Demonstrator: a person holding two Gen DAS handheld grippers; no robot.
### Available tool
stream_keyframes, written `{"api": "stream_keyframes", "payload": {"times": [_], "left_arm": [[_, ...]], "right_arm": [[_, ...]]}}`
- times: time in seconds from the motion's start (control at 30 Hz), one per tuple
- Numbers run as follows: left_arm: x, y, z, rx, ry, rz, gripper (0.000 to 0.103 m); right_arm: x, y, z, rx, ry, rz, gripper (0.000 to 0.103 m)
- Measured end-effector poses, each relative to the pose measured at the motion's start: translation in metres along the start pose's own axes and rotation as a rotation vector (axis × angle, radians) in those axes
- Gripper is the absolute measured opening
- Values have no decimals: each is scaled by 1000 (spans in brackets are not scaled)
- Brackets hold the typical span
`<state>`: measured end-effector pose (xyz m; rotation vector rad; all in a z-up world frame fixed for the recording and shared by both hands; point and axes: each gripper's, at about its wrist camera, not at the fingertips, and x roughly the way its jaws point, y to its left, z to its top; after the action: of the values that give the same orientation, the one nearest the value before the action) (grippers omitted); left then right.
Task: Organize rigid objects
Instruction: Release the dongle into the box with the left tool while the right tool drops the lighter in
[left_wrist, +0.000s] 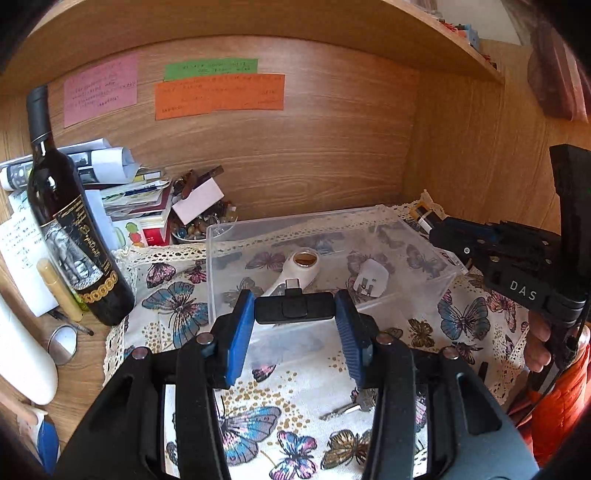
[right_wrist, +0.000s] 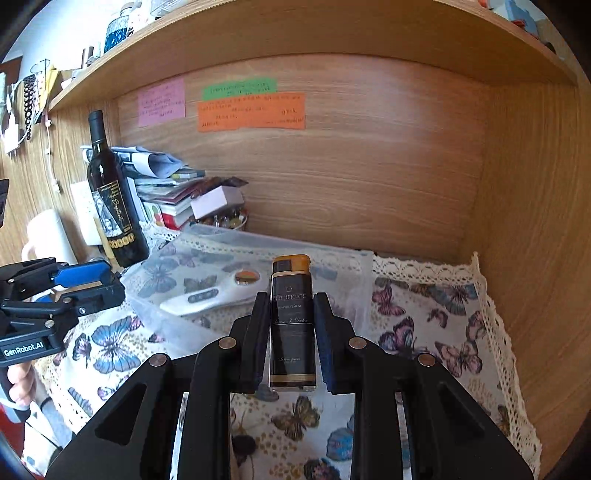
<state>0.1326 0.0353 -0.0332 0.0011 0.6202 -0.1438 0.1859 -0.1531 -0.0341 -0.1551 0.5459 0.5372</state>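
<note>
Between the jaws of the left gripper (left_wrist: 294, 308) a small black gadget (left_wrist: 294, 307) is clamped, its long axis lying crosswise from pad to pad and its short plug pointing forward toward the clear plastic box (left_wrist: 406, 221). It hangs just above the box's near wall. The right gripper (right_wrist: 290, 321) is clenched on a dark lighter (right_wrist: 293, 325) that stands lengthwise along the fingers, orange cap pointing away, above the butterfly cloth (right_wrist: 424, 332) on the worktop beside the box. Inside the box lie a white handheld magnifier (left_wrist: 295, 271), handle toward the near wall, and a white plug adapter (left_wrist: 370, 279). Only the left view shows the adapter and the keys (left_wrist: 351, 406) on the cloth; the right view shows the magnifier's buttons. A wine bottle (left_wrist: 70, 229) stands left of the box.
</note>
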Motion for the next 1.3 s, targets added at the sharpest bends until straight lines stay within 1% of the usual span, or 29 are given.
{"api": "stream_keyframes", "payload": {"times": [0.17, 0.3, 0.5, 0.6, 0.77, 0.87, 0.93, 1.0, 1.13, 1.17, 1.3], "left_arm": [[21, 0, 12, 15, 30, -2, 44], [44, -1, 14, 30, 73, -4, 44], [77, -1, 13, 32, 148, -33, 44], [84, -3, 10, 37, 152, -30, 44], [89, -1, 9, 18, 162, -50, 44], [90, 1, 9, 4, 168, -45, 49], [88, 3, 8, -4, 169, -38, 56], [86, 4, 8, -10, 170, -43, 59], [73, 6, 7, -8, 146, -27, 67], [69, 6, 7, -6, 136, -19, 69], [50, 4, 9, -7, 90, 3, 81]], "right_arm": [[16, -3, 6, 11, 14, 0, 22], [33, -8, 5, 31, 52, 0, 22], [58, -19, 0, 66, 120, -22, 22], [70, -24, -2, 87, 156, -18, 22], [82, -24, -7, 93, 202, 4, 22], [82, -20, -8, 74, 209, -8, 22], [80, -19, -7, 73, 208, -4, 22], [77, -19, -7, 73, 203, -3, 22], [64, -16, -4, 68, 179, 1, 23], [60, -15, -3, 65, 169, 0, 25], [41, -8, 0, 45, 125, -3, 34]]}}
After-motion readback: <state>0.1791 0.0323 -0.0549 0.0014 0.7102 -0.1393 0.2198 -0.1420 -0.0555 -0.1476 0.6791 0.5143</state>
